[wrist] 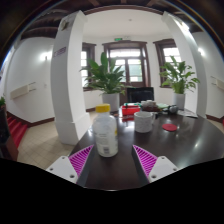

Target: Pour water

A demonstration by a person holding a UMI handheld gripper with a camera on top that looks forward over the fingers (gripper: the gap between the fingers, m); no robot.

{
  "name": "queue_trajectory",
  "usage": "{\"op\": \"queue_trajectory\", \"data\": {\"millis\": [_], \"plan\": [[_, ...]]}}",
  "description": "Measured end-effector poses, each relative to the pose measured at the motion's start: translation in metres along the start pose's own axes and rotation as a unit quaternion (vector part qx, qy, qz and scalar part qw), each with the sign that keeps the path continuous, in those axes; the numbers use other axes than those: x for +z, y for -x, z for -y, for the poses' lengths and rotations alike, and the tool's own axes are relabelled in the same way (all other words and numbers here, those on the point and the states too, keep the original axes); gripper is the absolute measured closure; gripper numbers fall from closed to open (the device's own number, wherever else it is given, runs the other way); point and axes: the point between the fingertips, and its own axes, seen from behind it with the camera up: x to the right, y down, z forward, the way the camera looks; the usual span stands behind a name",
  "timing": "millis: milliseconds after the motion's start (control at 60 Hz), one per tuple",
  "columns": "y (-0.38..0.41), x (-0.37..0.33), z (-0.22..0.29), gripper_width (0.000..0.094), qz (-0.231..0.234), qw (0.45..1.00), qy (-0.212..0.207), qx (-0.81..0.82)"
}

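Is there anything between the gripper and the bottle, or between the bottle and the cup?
Nothing visible blocks either path. The bottle stands on the dark table just ahead of the open gripper, roughly in line with the gap between its fingers. The cup sits beyond it and to the right, with bare tabletop between them.

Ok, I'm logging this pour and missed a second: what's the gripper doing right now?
Gripper: open, holding nothing; the bottle stands on the table just ahead of it, in line with the gap, not pressed by either finger.
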Motion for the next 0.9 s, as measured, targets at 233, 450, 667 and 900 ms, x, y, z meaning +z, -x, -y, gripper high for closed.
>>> {"op": "queue_trajectory", "data": {"millis": [233,450,667,900], "plan": [[0.025,0.042,0.025,0.0185,0.023,0.999,-0.025,-0.007],[0.025,0.08,0.038,0.0184,0.007,0.999,-0.033,-0.03],[0.027,0.111,0.027,0.0211,0.009,0.999,-0.025,-0.027],[0.02,0.116,0.026,0.0471,0.004,0.999,-0.023,-0.03]]}}
